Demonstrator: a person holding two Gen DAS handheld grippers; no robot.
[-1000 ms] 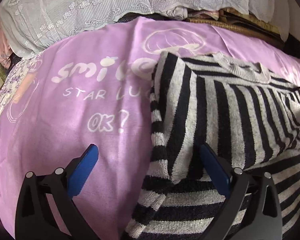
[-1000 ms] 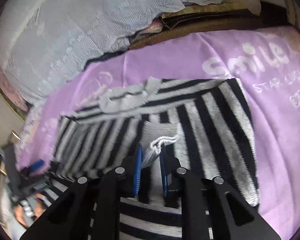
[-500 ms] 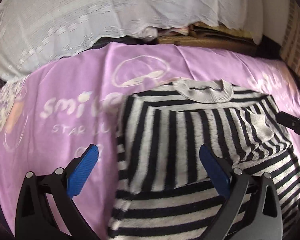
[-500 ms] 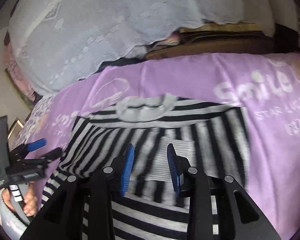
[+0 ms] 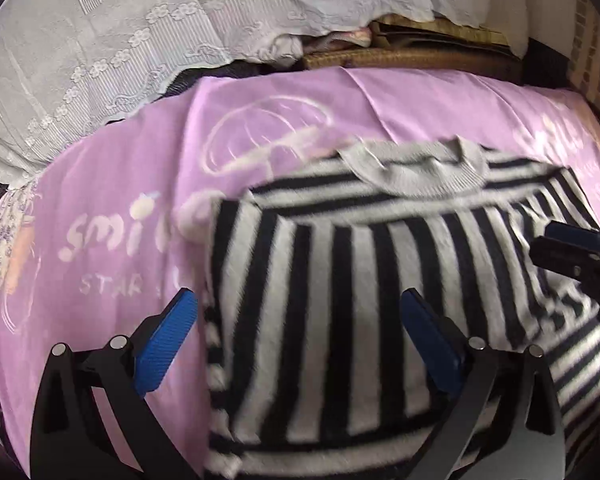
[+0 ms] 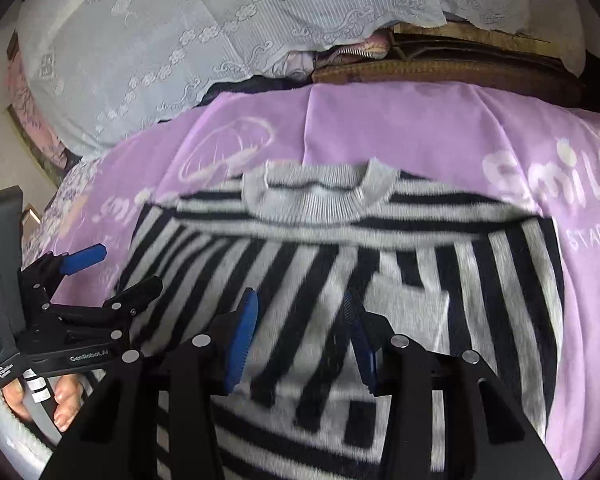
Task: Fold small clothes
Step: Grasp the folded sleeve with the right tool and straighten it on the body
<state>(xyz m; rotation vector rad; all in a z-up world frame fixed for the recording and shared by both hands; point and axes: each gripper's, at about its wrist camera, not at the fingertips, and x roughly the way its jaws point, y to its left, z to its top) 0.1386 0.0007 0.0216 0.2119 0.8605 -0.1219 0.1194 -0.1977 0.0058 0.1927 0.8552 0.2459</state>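
Note:
A black-and-grey striped knit sweater [image 5: 360, 280] lies on a purple printed blanket [image 5: 120, 240], grey collar at the far side, both sleeves folded across its front. It also shows in the right wrist view [image 6: 340, 260]. My left gripper [image 5: 296, 340] is open wide and empty, hovering over the sweater's left edge. My right gripper [image 6: 300, 332] is open and empty above the sweater's middle, over the folded sleeve cuff [image 6: 412, 312]. The right gripper shows at the right edge of the left wrist view [image 5: 572, 248]; the left gripper shows at the left of the right wrist view [image 6: 100, 272].
A white lace cover [image 5: 140, 40] drapes over piled things behind the blanket. Brown woven mats [image 6: 440, 64] lie stacked at the back right. The purple blanket [image 6: 420, 128] extends around the sweater on all visible sides.
My right gripper let go of the sleeve cuff, opened and pulled back. My left gripper swung right, now facing the sweater more squarely. The sleeve stays folded on the sweater.

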